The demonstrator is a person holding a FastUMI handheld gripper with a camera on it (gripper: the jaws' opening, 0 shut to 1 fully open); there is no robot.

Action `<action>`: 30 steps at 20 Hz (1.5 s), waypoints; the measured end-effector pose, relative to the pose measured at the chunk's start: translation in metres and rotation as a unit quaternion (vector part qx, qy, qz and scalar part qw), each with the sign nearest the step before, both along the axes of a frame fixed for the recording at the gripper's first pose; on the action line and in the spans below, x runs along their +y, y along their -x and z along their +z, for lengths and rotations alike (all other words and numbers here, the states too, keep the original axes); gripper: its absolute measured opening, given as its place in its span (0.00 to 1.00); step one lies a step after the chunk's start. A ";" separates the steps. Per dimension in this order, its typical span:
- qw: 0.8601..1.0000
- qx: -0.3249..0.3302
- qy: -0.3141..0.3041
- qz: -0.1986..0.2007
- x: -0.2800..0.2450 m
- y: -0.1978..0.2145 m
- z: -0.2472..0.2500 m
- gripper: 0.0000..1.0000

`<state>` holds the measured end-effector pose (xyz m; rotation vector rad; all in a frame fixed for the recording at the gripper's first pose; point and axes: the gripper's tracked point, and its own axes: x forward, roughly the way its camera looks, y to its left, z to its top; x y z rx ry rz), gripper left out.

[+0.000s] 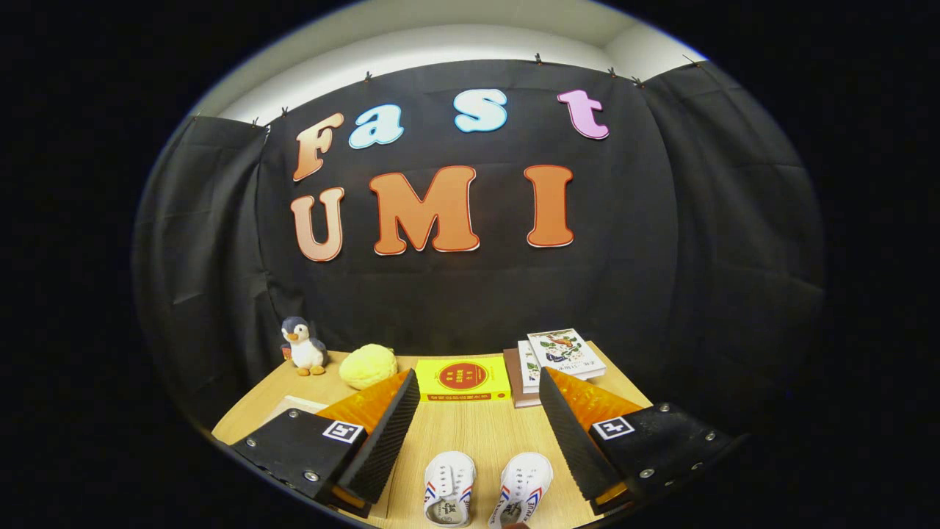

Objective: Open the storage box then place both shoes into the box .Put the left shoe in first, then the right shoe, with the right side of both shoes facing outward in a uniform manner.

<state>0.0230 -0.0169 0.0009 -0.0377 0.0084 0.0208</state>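
Gripper view: the gripper [477, 411] is held wide apart above the wooden table [470, 430], gripping nothing. Two white shoes [486, 488] are seen side by side between the fingers, toes pointing away. No storage box can be made out. Left and right shoe could easily be confused, since the pair looks alike; order or facing might then be spoiled.

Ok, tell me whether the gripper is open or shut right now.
Open. The gripper has its two fingers spread wide apart above the wooden table, pressing on nothing; both white shoes stand between them, untouched.
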 end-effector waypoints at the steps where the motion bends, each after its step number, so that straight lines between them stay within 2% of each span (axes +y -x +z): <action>1: 1.000 0.001 0.002 0.003 -0.001 -0.002 0.001 0.97; 10: 0.999 0.026 0.001 0.029 -0.012 -0.022 -0.017 0.98; 14: 0.995 0.062 -0.027 0.076 0.007 -0.032 -0.041 0.97; 17: 0.984 0.115 -0.057 0.124 0.030 -0.040 -0.077 0.97; 20: 0.961 0.180 -0.120 0.174 0.056 -0.040 -0.113 0.98; 22: 0.937 0.223 -0.173 0.208 0.075 -0.038 -0.136 0.98; 25: 0.892 0.277 -0.261 0.244 0.096 -0.034 -0.158 0.99; 27: 0.874 0.296 -0.289 0.257 0.104 -0.034 -0.170 0.98; 30: 0.854 0.328 -0.298 0.273 0.117 -0.029 -0.192 0.98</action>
